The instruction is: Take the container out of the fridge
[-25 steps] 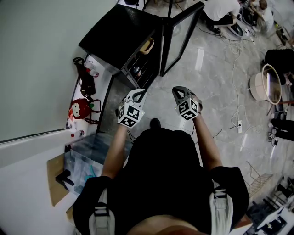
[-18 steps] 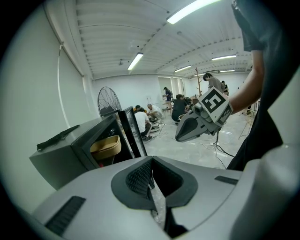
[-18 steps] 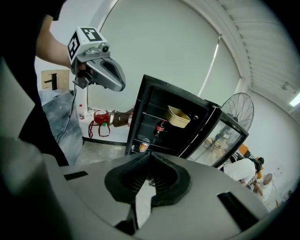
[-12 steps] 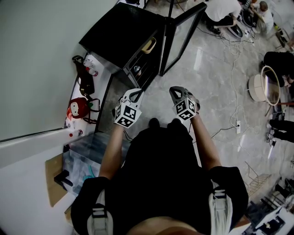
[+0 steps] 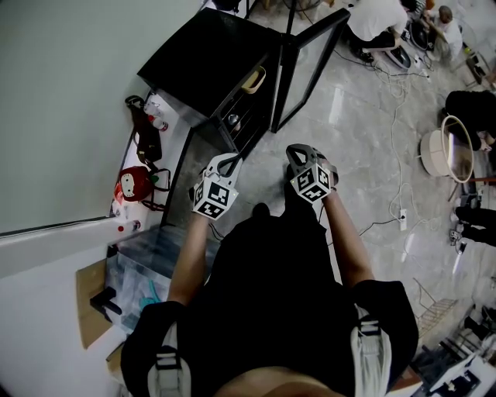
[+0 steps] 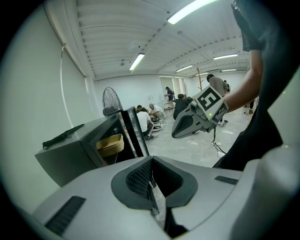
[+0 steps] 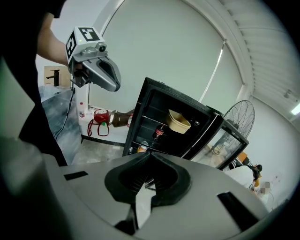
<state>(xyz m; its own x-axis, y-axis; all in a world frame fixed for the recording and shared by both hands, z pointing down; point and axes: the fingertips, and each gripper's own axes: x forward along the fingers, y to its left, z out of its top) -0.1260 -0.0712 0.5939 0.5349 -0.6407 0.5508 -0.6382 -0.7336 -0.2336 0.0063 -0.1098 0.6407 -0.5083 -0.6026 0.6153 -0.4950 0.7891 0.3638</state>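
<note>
A black fridge (image 5: 213,58) stands with its glass door (image 5: 310,54) swung open. A beige container (image 5: 253,80) sits on its upper shelf, and shows too in the left gripper view (image 6: 110,144) and the right gripper view (image 7: 178,123). Both grippers hang in front of the person's body, well short of the fridge. My left gripper (image 5: 227,161) is shut and empty, its pads meeting at the tips (image 6: 151,161). My right gripper (image 5: 297,153) is also shut and empty (image 7: 150,154). A cola bottle (image 7: 159,132) and a can (image 7: 142,147) stand on lower shelves.
A red bag (image 5: 133,184) and a dark bag (image 5: 146,139) lie beside the fridge near the wall. A marble counter (image 5: 147,256) is at my left. A standing fan (image 6: 110,100) is behind the fridge. People sit on the floor (image 5: 380,19) among cables (image 5: 395,116).
Both grippers have drifted slightly left and toward the fridge as the person shifts. The jaws look the same throughout.
</note>
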